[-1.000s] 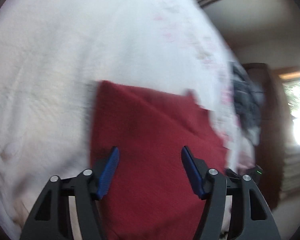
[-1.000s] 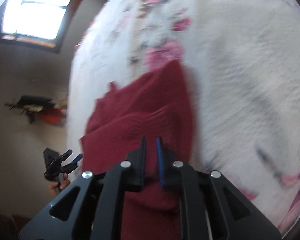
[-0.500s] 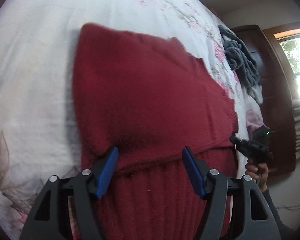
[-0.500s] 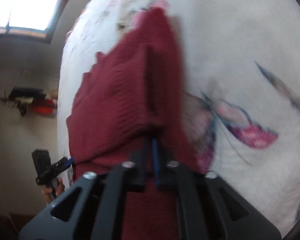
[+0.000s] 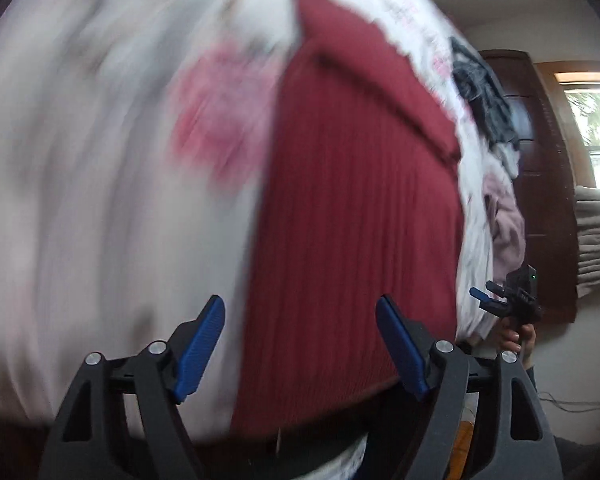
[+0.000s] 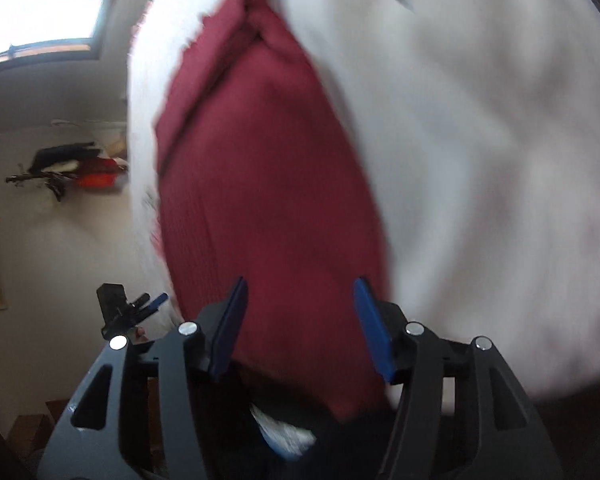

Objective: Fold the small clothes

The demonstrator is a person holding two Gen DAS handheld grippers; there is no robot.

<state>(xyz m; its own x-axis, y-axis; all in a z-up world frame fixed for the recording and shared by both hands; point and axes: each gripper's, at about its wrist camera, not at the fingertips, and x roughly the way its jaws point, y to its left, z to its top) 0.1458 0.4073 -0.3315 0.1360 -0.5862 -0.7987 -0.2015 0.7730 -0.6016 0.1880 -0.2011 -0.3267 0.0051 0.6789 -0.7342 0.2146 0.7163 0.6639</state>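
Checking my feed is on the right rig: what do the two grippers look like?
Both match: the left gripper and right gripper have black angular frames with triangular cutouts, silver round pivot bolts and ribbed blue finger pads. A small green light shows on the right gripper's body.

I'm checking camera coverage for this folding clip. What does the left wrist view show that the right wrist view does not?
Only the left wrist view shows the pile of dark grey and pink clothes at the bed's far side, a dark wooden door, and the right gripper open, in a hand. Only the right wrist view shows a wall shelf with dark and orange items, and the left gripper from outside. Both show the folded red sweater lying on the white floral bedspread, free of both open grippers.
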